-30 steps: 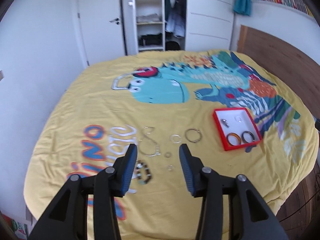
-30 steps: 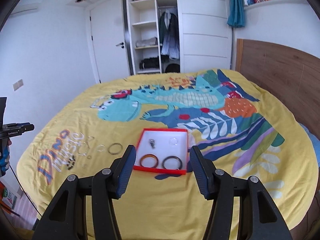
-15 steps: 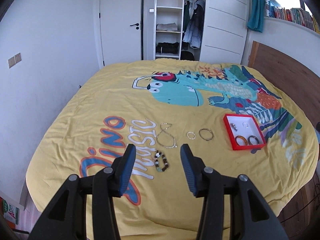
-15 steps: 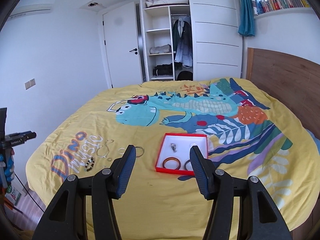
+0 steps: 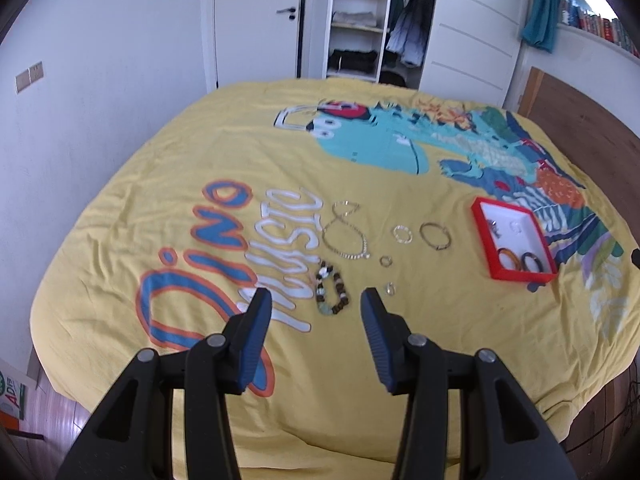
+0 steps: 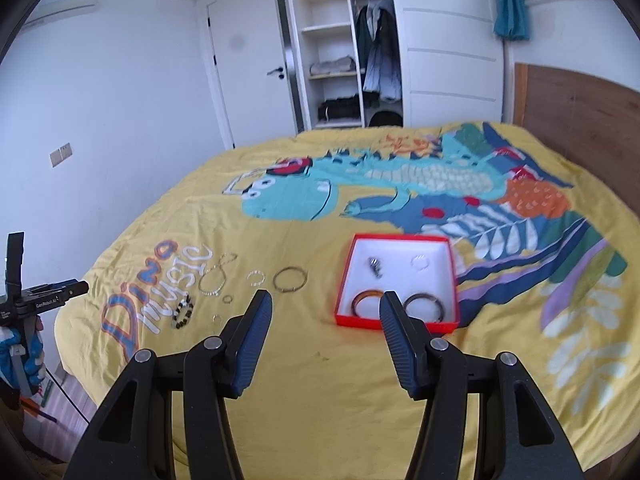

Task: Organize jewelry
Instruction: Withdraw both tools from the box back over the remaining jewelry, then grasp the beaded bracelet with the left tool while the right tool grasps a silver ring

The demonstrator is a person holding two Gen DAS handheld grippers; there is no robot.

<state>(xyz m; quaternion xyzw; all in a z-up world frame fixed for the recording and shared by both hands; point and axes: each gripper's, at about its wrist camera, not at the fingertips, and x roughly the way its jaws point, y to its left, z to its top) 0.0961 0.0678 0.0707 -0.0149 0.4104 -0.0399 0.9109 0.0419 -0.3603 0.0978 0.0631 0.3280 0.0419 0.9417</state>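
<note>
A red-rimmed white box [image 5: 480,227] [image 6: 344,276] lies on the yellow bedspread and holds an orange bangle [image 6: 365,299], a dark bangle [image 6: 424,304] and small pieces. Loose on the spread are a beaded bracelet [image 5: 332,290] [image 6: 183,312], a chain necklace [image 5: 345,236] [image 6: 214,276], a thin bangle [image 5: 435,236] [image 6: 290,278], a small bracelet [image 5: 402,234] and small rings [image 5: 385,261]. My left gripper [image 5: 316,308] is open and empty, above the near side of the beaded bracelet. My right gripper [image 6: 326,306] is open and empty, in front of the box.
The bed's near edge drops to a wooden floor [image 5: 40,408]. A wooden headboard [image 6: 580,120] stands at the right. White walls, a door [image 6: 248,72] and an open wardrobe [image 6: 340,48] lie beyond. The left gripper's body and gloved hand show at the far left of the right wrist view [image 6: 24,308].
Both grippers pulled back and up from the bed, then came nearer and lower over the last half second. Both stayed open and empty. The jewelry and box have not moved.
</note>
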